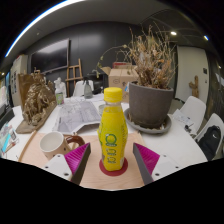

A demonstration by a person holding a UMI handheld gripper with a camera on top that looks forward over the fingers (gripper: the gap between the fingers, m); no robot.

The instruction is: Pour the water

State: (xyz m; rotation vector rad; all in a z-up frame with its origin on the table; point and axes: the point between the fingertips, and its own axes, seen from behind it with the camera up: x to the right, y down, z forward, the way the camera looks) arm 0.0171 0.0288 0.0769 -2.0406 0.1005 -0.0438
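One yellow bottle (113,135) stands upright, cap upward, between the wide-spread tongs (112,160).

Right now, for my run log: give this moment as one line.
phase: approach | tool: open, yellow bottle stands between fingers, cap on | cup: beside bottle | pour: not begun

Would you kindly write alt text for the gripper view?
A yellow bottle stands upright on a table between the open tongs, gaps either side. A cup sits beside it; a potted plant stands beyond.
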